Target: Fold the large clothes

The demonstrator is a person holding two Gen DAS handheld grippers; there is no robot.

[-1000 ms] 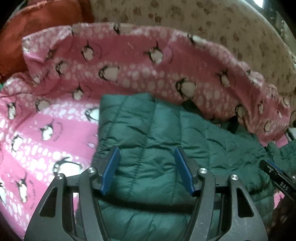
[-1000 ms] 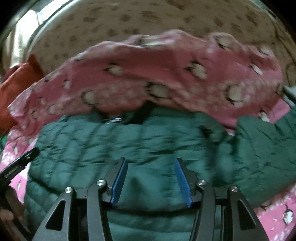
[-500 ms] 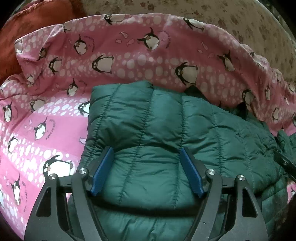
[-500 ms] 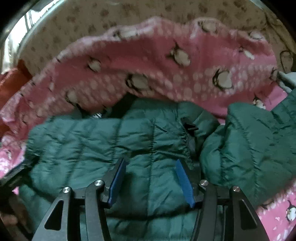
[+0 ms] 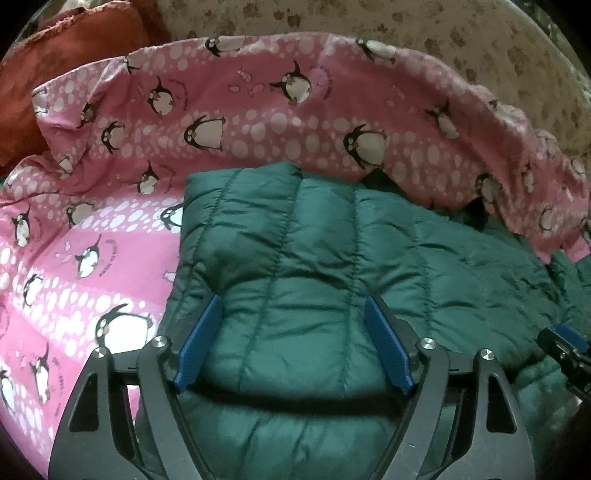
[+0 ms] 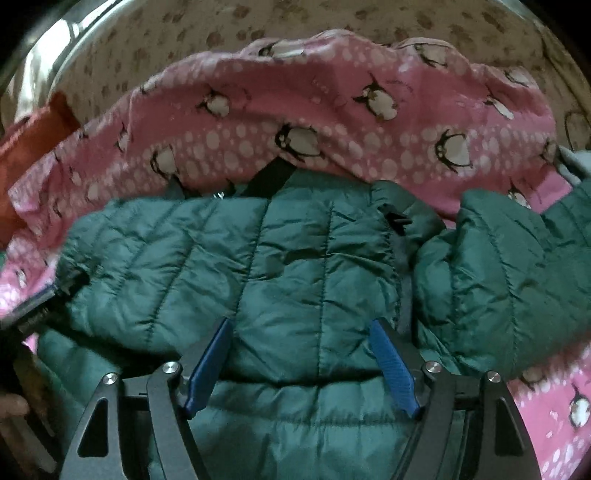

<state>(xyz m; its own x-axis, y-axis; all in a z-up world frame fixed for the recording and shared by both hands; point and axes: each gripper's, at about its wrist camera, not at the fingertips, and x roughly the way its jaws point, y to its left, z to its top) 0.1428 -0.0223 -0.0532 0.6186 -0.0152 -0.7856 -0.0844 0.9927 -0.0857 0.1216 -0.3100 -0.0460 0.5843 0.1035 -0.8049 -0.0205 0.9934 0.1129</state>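
- Left wrist view: dark green quilted jacket (image 5: 314, 266) fills the centre and right of frame, lying on a pink penguin-print sheet (image 5: 258, 122). Puffy channels run away from the camera; its squared far edge sits at upper centre, against the sheet's raised fold.
- Left gripper (image 5: 293, 339) at bottom centre, jaws spread wide over the jacket's near fold. Blue pads stand clear on either side of the padding; nothing clamped.
- Right wrist view: the same jacket spans the middle of frame, a sleeve (image 6: 517, 288) bulging at the right, a dark zipper pull near upper right of centre.
- Right gripper (image 6: 301, 363) at bottom centre, jaws wide apart above the fabric, gripping nothing.
- Rust-orange cushion (image 5: 62, 74) at upper left; beige patterned fabric (image 5: 424, 33) across the top.
- Against the earlier frames: both grippers' jaws have just been opening, with jacket padding between them but unpinched. Jacket lies flatter and spread now; the right view was blurred a second ago and has sharpened.
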